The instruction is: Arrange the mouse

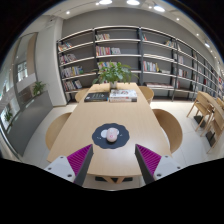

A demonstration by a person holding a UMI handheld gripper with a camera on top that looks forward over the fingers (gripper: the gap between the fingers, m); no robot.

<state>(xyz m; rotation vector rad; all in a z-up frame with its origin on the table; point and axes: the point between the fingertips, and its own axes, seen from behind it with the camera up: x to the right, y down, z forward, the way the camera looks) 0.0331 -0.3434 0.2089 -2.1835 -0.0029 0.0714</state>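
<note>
Tall white bookshelves (130, 55) line the far wall, their compartments holding rows of books; titles are too small to read. A green leafy potted plant (113, 72) stands at the far end of the light wooden desk (90, 125), in front of the shelves. Just before the plant lie stacks of books and papers (112, 95) on the desk's far part.

The small white computer mouse (111, 133) sits on a round dark mouse mat (111, 137), near the middle of the desk and just ahead of the tool (113, 159). Its orientation and long axis cannot be told; it shows only as a pale rounded blob.

Tan rounded chairs (167, 128) stand at both sides of the desk. Nothing lies between the tool and the mouse.

The tool hovers above the desk's near edge, fingers spread apart with magenta pads (78, 157) showing on the inner faces, holding nothing. The mouse lies beyond the fingertips, roughly centred between them.
</note>
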